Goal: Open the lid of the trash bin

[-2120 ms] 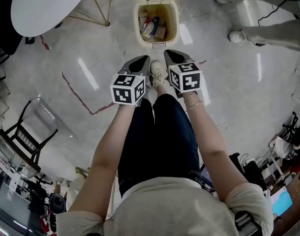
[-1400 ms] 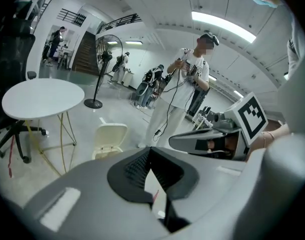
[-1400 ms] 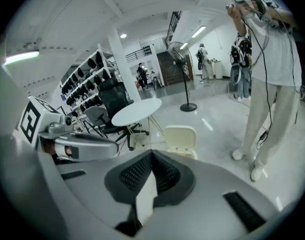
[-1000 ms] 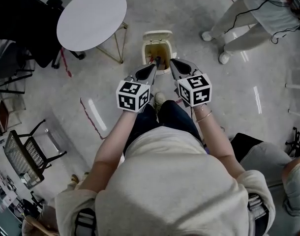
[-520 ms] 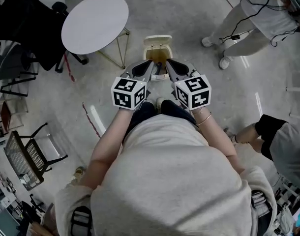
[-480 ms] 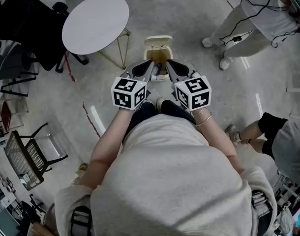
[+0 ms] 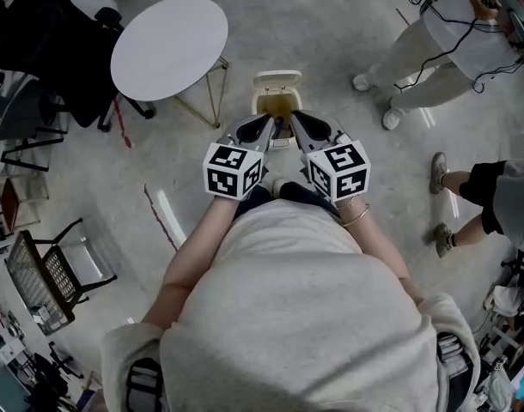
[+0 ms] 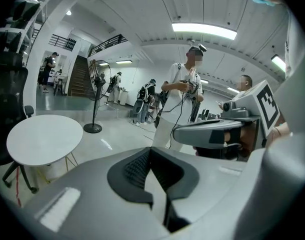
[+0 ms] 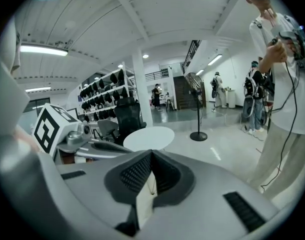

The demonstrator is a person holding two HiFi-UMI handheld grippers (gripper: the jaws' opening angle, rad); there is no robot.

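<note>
Tools nearest: grey left gripper (image 7: 271,125) and grey right gripper (image 7: 294,118), both pinched closed on nothing, held level. Just beyond the tips, on the floor, small cream plastic trash bin (image 7: 256,101), hinged lid (image 7: 277,80) already raised. Keep clear; leave it standing. Hardly shifted from half a second ago

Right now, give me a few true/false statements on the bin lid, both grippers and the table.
1. The trash bin has its lid up, and the inside shows. True.
2. The left gripper is clamped on the lid. False: its jaws are together on nothing, held in the air.
3. The round white table stands left of the bin in the head view. True.
4. The right gripper is wide open. False: its jaws are together, with nothing between them.
</note>
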